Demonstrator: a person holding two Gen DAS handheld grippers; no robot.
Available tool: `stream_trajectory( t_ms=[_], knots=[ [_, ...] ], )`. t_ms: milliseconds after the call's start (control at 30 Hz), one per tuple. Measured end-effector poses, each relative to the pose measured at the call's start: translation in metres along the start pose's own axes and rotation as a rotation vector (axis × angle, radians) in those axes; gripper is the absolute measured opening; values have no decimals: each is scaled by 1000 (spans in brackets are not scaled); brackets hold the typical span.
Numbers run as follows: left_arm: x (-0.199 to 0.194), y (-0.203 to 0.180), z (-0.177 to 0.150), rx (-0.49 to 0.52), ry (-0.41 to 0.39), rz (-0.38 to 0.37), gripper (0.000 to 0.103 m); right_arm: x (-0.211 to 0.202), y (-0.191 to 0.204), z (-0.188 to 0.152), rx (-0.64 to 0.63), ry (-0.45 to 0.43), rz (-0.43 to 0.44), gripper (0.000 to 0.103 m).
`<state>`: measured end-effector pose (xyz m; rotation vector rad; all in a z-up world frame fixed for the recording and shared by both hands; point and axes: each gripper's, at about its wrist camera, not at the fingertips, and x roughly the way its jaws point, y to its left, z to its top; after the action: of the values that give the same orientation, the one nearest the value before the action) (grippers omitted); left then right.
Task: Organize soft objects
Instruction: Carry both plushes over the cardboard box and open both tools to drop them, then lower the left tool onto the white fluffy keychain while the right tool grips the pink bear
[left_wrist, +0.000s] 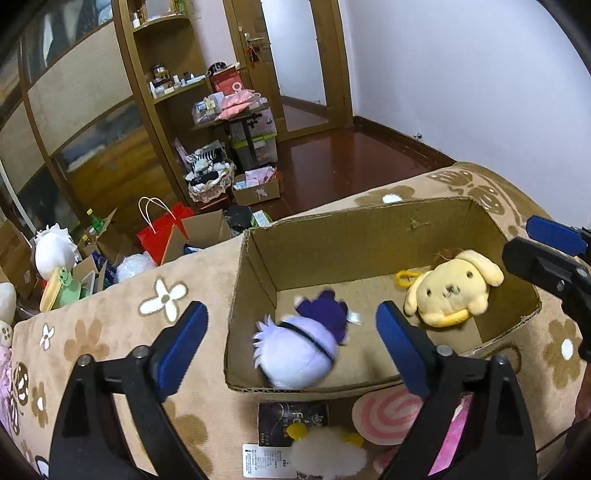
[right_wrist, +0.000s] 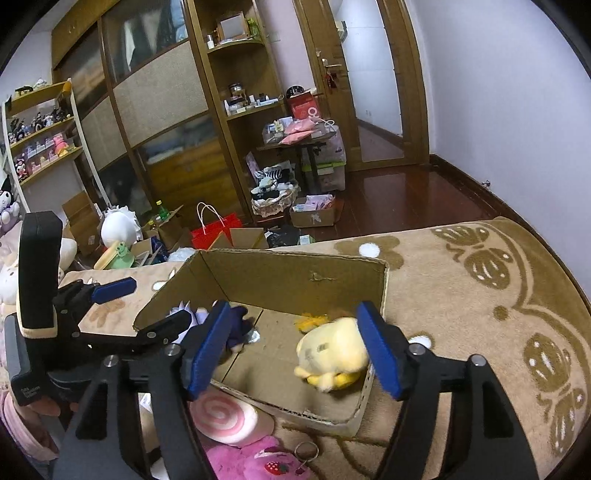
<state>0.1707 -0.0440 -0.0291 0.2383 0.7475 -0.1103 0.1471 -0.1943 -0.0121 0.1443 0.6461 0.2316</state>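
Note:
An open cardboard box (left_wrist: 332, 236) (right_wrist: 280, 277) sits on a beige flowered blanket. Inside it lie a lilac and purple plush (left_wrist: 299, 350) (right_wrist: 236, 325) at the left and a yellow dog plush (left_wrist: 450, 288) (right_wrist: 332, 354) at the right. My left gripper (left_wrist: 291, 347) is open and empty, above the lilac plush, which looks blurred. My right gripper (right_wrist: 291, 347) is open and empty, above the yellow plush. A pink-swirl round plush (left_wrist: 384, 417) (right_wrist: 221, 417), a white fluffy plush (left_wrist: 325, 454) and a pink strawberry plush (right_wrist: 255, 461) lie on the blanket in front of the box.
A dark packet (left_wrist: 288, 421) lies by the box's near wall. Beyond the blanket's edge the floor holds boxes, a red bag (left_wrist: 162, 229) (right_wrist: 214, 232), a basket (right_wrist: 273, 199) and more plush toys. Wooden shelving (right_wrist: 236, 110) and a door (right_wrist: 332, 74) stand behind.

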Motion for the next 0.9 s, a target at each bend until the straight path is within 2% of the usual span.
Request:
stream_trajectory(
  t_ms=[200, 433, 500, 900],
  knots=[
    [-10, 0, -3, 4, -5, 19, 96, -11, 3, -1, -4, -15, -1, 92],
    [-25, 8, -18, -18, 7, 35, 98, -28, 5, -7, 21, -21, 5, 96],
    [-30, 12, -23, -29, 16, 40, 98, -34, 6, -10, 24, -21, 2, 102],
    [-69, 20, -48, -57, 56, 37, 98, -71, 15, -26, 11, -27, -18, 103]
  ],
)
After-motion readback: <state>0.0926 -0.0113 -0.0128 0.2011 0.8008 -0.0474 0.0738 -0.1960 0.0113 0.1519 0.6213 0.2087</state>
